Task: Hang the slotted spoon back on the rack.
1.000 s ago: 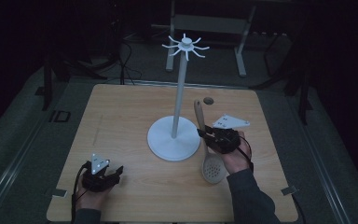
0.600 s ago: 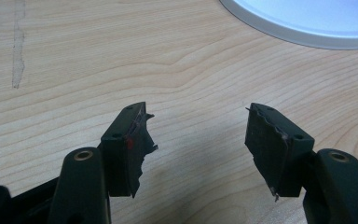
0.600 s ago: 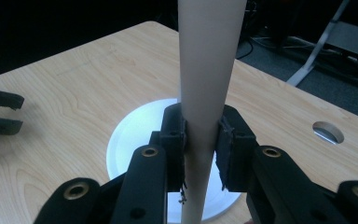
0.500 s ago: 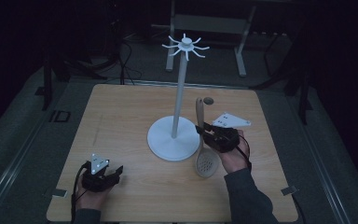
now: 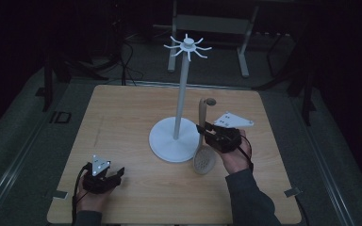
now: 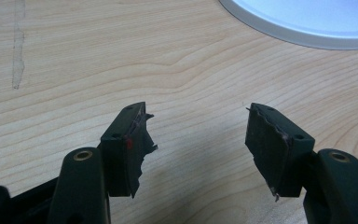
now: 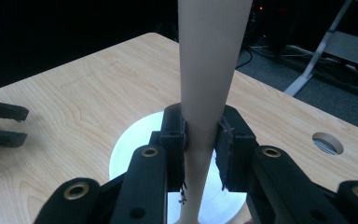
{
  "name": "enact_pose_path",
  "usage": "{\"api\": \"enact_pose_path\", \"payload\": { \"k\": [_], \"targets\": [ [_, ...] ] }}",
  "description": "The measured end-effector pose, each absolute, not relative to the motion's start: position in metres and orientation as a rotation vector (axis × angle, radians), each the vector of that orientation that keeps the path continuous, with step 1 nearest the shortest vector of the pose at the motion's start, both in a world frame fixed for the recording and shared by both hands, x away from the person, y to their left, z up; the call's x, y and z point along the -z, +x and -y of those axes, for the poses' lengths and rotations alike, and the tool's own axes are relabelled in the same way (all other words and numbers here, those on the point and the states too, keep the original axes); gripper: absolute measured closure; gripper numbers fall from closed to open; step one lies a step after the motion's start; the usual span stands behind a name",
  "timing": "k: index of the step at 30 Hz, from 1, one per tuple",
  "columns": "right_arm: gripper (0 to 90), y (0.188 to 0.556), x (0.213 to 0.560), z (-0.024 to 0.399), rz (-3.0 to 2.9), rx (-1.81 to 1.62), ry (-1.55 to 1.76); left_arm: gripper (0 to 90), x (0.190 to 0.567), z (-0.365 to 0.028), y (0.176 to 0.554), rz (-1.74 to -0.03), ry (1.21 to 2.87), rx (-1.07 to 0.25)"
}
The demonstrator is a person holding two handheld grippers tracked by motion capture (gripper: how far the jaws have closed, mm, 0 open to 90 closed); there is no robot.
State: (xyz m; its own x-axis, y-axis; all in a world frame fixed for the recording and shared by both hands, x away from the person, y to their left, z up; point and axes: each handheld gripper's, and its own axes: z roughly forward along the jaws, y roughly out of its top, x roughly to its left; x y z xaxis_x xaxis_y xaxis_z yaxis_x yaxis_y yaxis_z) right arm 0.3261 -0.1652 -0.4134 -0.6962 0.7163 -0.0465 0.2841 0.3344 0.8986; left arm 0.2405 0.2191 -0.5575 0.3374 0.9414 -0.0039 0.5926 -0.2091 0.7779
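**Right tongs pinch the wooden spoon beside the white stand**

We see a wooden table with a white stand near its middle: a round base, a tall thin pole and a crown of short hooks at the top. Just to the right of the base, our right tongs pinch the handle of a wooden slotted spoon. The spoon stands nearly upright, handle end up, its perforated bowl down at the table next to the base rim. In the right gripper view the 2 jaws press on either side of the pale handle, with the white base behind it.

Our left tongs sit near the front left corner of the table, well apart from the stand. In the left gripper view the jaws are spread with bare wood between them, holding nothing.
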Motion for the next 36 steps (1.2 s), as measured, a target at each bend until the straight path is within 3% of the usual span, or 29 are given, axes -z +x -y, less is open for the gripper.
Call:
{"api": "enact_pose_path", "payload": {
  "k": [36],
  "targets": [
    [74.5,0.329,0.376,0.165,-2.082,-1.439,0.869,39.0,0.558,-0.218,0.241,-1.341,1.917,-0.637]
  ]
}}
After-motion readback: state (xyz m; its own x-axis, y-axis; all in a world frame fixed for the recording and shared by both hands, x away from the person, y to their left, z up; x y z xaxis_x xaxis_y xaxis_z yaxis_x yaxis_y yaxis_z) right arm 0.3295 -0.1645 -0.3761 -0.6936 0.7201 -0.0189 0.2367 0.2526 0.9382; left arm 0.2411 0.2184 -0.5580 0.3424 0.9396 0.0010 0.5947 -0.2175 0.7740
